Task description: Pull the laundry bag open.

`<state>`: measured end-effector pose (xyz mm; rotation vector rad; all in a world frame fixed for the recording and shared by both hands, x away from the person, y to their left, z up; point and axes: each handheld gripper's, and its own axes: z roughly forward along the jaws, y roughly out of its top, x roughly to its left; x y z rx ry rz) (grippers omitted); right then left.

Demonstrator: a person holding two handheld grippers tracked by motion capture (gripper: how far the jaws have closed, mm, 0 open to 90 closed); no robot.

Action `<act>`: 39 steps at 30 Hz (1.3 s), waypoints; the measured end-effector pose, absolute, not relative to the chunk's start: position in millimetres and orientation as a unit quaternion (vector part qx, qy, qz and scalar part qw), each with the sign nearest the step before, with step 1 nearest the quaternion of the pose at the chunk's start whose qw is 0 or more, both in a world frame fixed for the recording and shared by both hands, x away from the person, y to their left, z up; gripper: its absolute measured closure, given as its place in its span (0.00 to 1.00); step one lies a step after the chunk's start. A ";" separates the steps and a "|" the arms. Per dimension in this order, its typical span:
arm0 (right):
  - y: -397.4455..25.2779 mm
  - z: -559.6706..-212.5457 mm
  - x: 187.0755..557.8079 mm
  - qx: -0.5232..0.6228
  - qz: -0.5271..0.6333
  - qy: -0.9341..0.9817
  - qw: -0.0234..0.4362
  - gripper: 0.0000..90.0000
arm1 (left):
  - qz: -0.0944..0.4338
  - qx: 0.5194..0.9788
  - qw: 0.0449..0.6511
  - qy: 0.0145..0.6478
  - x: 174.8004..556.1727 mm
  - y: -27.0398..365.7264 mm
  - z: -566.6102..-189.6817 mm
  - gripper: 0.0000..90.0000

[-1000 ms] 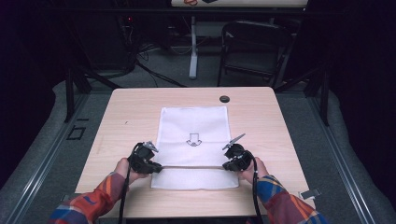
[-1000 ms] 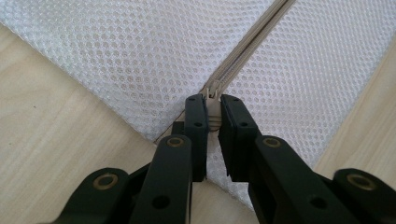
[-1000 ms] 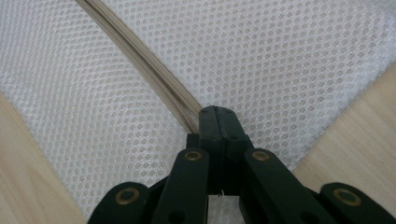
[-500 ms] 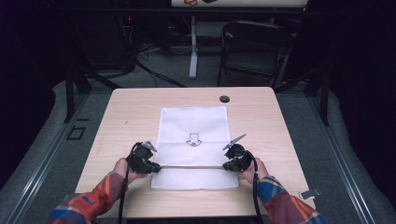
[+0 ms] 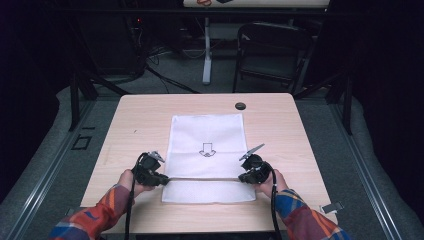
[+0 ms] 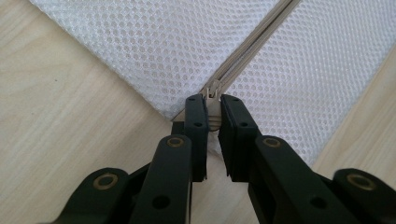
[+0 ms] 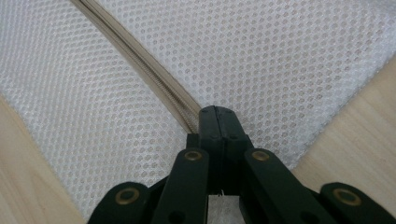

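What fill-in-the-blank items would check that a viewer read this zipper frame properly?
1. The white mesh bag lies flat on the ____.
2. The left gripper has its jaws on the zipper's ____.
3. The right gripper is ____ on the zipper.
4. The print on the bag is an ____ pointing toward the person.

Missing words: table; pull tab; shut; arrow

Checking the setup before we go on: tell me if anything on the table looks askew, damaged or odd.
Nothing stands out. The white mesh bag lies flat and square on the table, zipper straight across it. The left tool pinches the zipper pull; the right tool is clamped at the zipper's other end.
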<state>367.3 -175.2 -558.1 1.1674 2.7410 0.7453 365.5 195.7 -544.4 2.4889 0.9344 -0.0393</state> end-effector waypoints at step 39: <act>-269.7 -530.5 366.3 0.470 0.228 0.846 0.111 0.00 | 0.067 0.841 0.266 0.467 377.3 255.0 -528.7 0.07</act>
